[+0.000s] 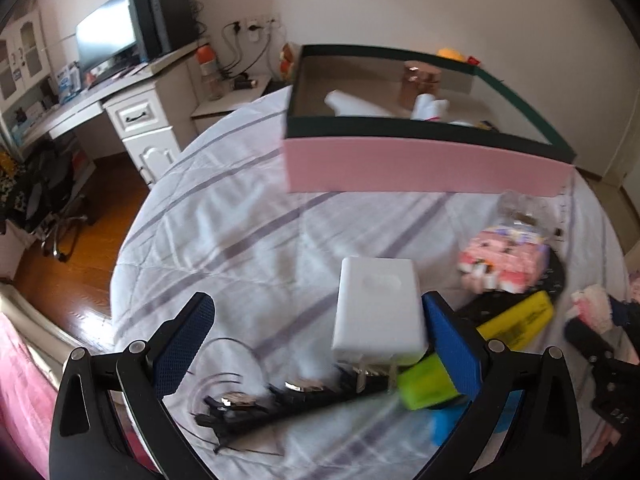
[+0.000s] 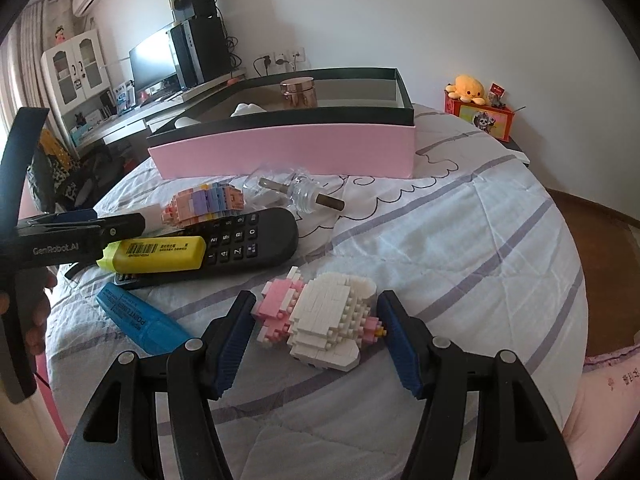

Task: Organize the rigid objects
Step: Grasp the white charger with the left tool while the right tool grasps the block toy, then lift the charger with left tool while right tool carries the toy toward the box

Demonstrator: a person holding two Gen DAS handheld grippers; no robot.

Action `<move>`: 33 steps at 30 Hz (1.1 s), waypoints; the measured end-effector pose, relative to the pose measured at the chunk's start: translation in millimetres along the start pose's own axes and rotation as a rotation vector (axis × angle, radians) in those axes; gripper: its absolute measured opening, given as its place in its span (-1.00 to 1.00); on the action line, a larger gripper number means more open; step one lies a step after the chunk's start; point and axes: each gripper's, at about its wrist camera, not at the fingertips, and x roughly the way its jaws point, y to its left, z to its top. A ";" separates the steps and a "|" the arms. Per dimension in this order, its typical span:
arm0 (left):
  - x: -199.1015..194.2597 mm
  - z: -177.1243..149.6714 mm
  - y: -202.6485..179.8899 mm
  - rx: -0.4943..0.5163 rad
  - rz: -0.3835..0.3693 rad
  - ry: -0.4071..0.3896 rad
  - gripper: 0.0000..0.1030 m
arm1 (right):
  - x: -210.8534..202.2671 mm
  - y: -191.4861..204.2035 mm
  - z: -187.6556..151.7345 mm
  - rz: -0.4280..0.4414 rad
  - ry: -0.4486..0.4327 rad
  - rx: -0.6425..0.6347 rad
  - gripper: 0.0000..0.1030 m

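Observation:
A pink box with a dark rim (image 1: 420, 164) (image 2: 280, 148) stands on the bed and holds a copper jar (image 2: 298, 94) and white items. My left gripper (image 1: 320, 340) is open; a white charger plug (image 1: 378, 312) stands between its fingers, against the right one. Below it lie a black strip (image 1: 288, 400) and a green highlighter (image 1: 428, 384). My right gripper (image 2: 316, 320) is open around a white and pink brick figure (image 2: 324, 320) on the sheet, fingers not touching it.
On the bed lie a black remote (image 2: 240, 246), a yellow highlighter (image 2: 156, 254), a blue highlighter (image 2: 140, 320), a pastel brick figure (image 2: 204, 202) and a clear bottle (image 2: 296, 192). A desk with a monitor (image 1: 106, 36) stands left. A toy box (image 2: 484, 116) is at right.

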 end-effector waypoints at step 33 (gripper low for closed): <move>-64.2 -7.9 -2.1 0.131 -0.132 -0.159 -0.21 | -28.6 14.8 12.1 -0.073 -0.058 -0.044 0.21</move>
